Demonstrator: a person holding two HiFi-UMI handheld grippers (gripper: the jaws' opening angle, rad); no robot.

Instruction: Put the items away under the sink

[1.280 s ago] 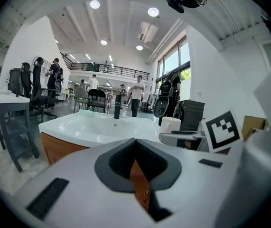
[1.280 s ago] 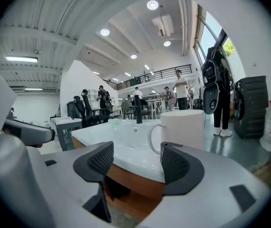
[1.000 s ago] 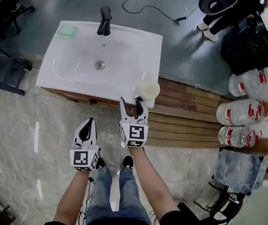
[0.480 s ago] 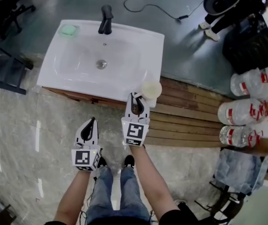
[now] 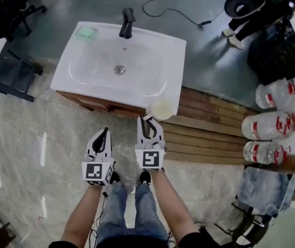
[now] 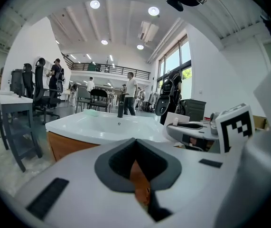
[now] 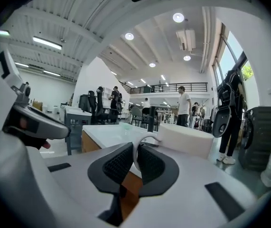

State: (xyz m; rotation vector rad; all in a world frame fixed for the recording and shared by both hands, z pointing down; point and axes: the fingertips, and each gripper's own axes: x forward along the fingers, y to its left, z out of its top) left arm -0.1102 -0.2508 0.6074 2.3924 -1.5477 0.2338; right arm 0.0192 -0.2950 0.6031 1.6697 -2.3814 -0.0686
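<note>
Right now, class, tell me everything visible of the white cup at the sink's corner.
The cup is pale cream-white, round, open-topped, with a thin looped handle; possibly ceramic or plastic. It is upright at the sink's front right corner. The right gripper, whose jaws have just been closing, clamps the handle. Whether its base touches the sink cannot be told.

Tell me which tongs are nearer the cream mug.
Right. The right tongs have just been closing onto the handle of the cream round mug; the left tongs sit shut and empty, apart from it, to its left.
</note>
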